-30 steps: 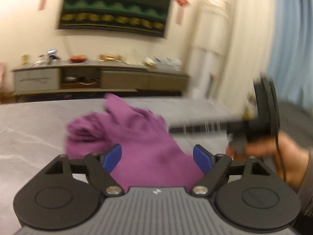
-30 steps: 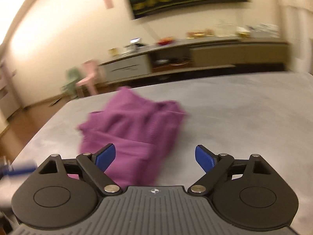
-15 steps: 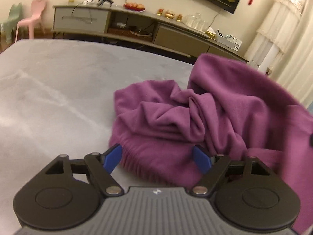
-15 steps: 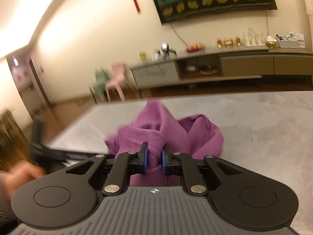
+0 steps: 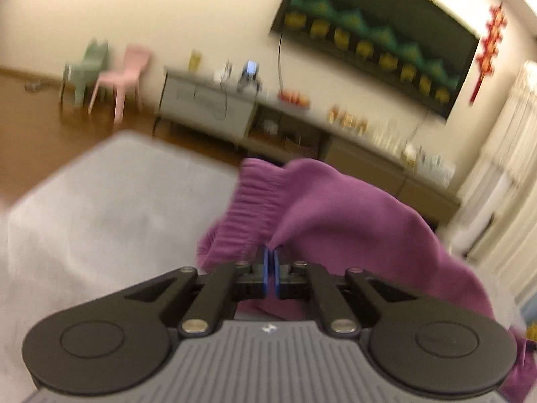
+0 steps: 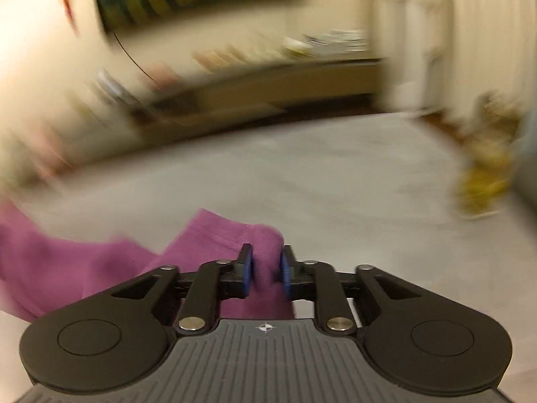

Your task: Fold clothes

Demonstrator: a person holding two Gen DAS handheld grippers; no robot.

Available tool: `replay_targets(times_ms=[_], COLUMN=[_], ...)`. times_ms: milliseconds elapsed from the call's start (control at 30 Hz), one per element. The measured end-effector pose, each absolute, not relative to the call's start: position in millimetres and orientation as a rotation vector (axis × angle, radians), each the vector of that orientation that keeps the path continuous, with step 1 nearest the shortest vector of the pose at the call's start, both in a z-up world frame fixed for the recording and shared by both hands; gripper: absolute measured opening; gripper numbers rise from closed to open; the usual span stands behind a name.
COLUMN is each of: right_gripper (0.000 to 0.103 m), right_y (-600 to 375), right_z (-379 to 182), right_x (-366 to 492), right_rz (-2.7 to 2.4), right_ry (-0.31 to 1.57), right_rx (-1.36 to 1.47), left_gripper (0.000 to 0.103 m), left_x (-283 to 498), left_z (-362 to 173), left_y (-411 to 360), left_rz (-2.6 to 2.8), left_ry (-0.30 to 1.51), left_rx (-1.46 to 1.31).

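Your left hand-held gripper (image 5: pixel 268 270) has its blue pads nearly together, jaws closing, pinching a thin edge of the purple garment (image 5: pixel 335 221) right beside the ribbed, gathered band (image 5: pixel 255 208) — clenched on cloth. Your right hand-held gripper (image 6: pixel 265 270) has a thicker bunch of the same purple garment (image 6: pixel 214 241) between its pads; both pads touch the fabric, jaws easing apart, so it's grasping the garment for now. The left wrist view gives you what the right doesn't: the ribbed band standing up above the pads, cloth draping off to the right and down past the gripper body, a corner of the grey table (image 5: pixel 100 201) with brown floor beyond it, a green chair (image 5: pixel 89 67) and a pink chair (image 5: pixel 126 74) by the wall, a long low sideboard (image 5: pixel 214 107) with small items on top, a dark wall panel (image 5: pixel 376 40) with a green and yellow pattern, and a red hanging ornament (image 5: pixel 488 50). The right wrist view is heavily blurred but shows more bare table (image 6: pixel 319 174) ahead of the pads, the garment trailing left along the table surface toward the frame edge, and a yellowish smeared object (image 6: pixel 483 181) at the table's far right — can't tell what it is. Neither view shows the other gripper. How much of the garment is off the table you can't tell from the left view.
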State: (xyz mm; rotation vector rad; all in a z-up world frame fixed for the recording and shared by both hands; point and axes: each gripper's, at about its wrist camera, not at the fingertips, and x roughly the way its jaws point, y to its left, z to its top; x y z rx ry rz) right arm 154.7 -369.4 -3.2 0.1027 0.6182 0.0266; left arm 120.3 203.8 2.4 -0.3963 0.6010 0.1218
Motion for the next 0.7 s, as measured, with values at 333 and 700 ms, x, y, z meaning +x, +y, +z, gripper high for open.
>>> replay_targets(times_ms=[333, 700], right_gripper=[0.087, 0.011], right_y=[-280, -313], right_z=[1, -10], right_x=[119, 77], right_rz=[0.191, 0.037], right_ry=[0.519, 0.691], right_rx=[-0.138, -0.186], left_gripper=[0.052, 0.062], left_x=[117, 151], left_z=[-4, -11], left_y=[202, 194], left_rz=[0.110, 0.161], left_ry=[0.627, 0.623], left_rx=[-0.370, -0.381])
